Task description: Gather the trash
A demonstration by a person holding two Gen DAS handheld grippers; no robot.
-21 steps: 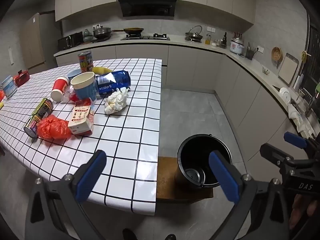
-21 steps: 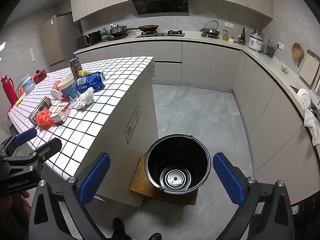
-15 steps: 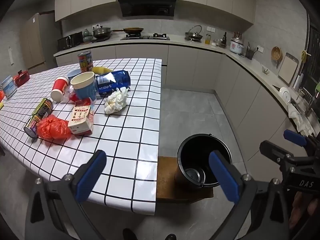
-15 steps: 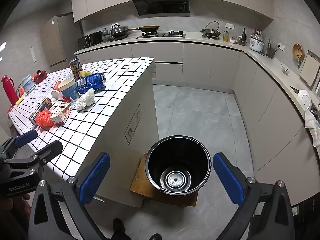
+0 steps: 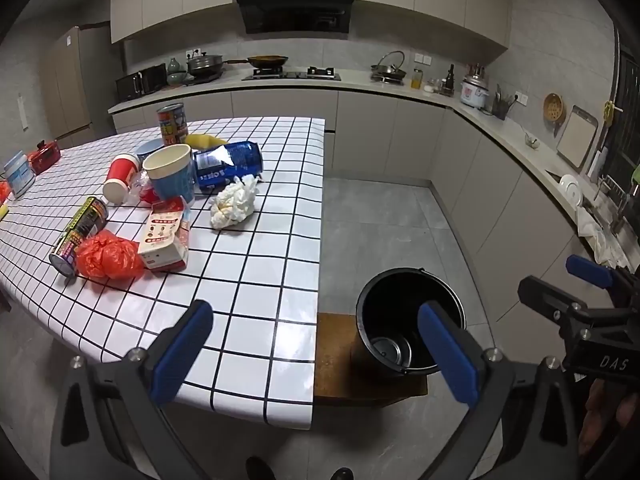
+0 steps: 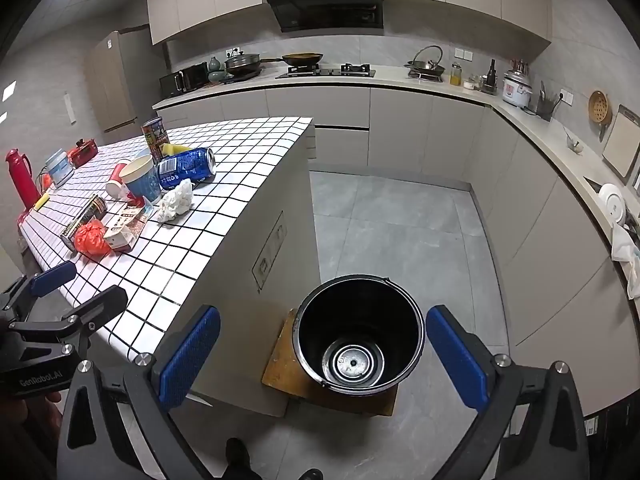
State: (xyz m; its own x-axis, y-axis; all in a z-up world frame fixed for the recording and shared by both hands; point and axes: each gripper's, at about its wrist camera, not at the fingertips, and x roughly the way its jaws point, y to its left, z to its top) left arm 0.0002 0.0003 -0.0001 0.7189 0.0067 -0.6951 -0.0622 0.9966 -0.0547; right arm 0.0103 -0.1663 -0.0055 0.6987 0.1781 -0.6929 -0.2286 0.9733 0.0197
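Observation:
Trash lies on the checked table [image 5: 256,288]: a crumpled white tissue [image 5: 234,202], a lying blue can [image 5: 228,164], a blue paper cup [image 5: 170,174], a red cup [image 5: 120,178], a small carton [image 5: 166,236], a red plastic bag [image 5: 106,256] and a dark lying can [image 5: 78,230]. An empty black bucket [image 6: 358,334] stands on a wooden board [image 6: 280,364] on the floor. My left gripper [image 5: 316,350] hangs open over the table's near corner. My right gripper [image 6: 324,356] is open above the bucket. Neither holds anything.
A tall can [image 5: 173,124] and a yellow item [image 5: 204,141] stand behind the trash. A red flask [image 6: 20,178] and small containers sit at the table's far left. Kitchen counters [image 6: 520,120] run along the back and right. Grey floor [image 6: 400,216] lies between.

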